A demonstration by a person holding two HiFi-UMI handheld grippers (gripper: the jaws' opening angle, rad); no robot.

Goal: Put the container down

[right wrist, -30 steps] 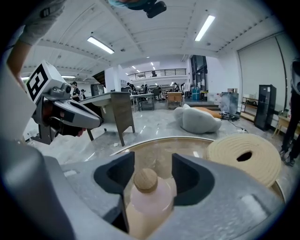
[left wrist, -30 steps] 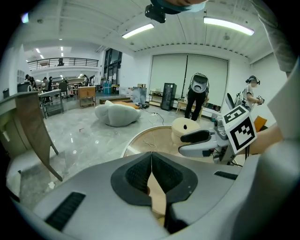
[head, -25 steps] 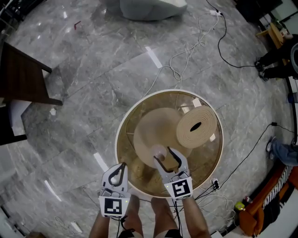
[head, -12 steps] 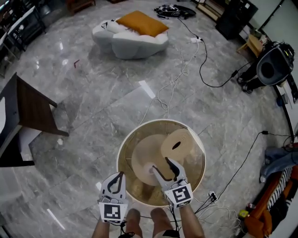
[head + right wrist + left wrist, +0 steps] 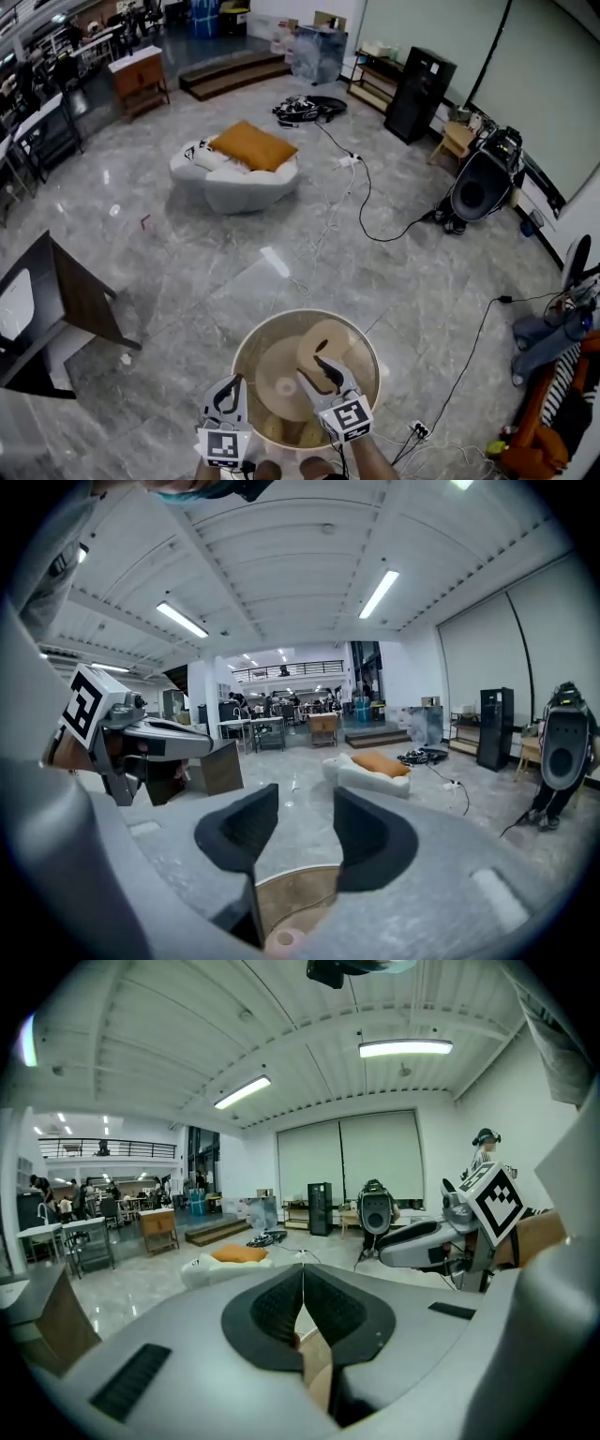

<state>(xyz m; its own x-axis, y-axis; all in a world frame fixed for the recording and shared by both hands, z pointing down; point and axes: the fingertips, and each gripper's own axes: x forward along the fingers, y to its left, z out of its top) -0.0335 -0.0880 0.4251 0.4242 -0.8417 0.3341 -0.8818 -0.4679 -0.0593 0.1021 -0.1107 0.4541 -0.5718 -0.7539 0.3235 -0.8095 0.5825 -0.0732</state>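
Right gripper (image 5: 312, 368) stands over the table with its 2 jaws apart and closing, nothing between them; left gripper (image 5: 232, 386) has its jaws pressed together, empty, by the table's near rim. What I take for the container (image 5: 281, 941), a small pale pink round thing, sits on the table under the root of the right jaws, clear of both pads, so the setting-down looks done. To finish well, lift the right gripper straight up and back with no sideways sweep; a light pot on smooth glass would likely skid or tip. Round glass table (image 5: 305, 311) carries 1 tan slotted disc (image 5: 325, 341). Around it lie grey marble floor (image 5: 187, 244) and a white sofa (image 5: 225, 187) with an orange cushion (image 5: 251, 147)
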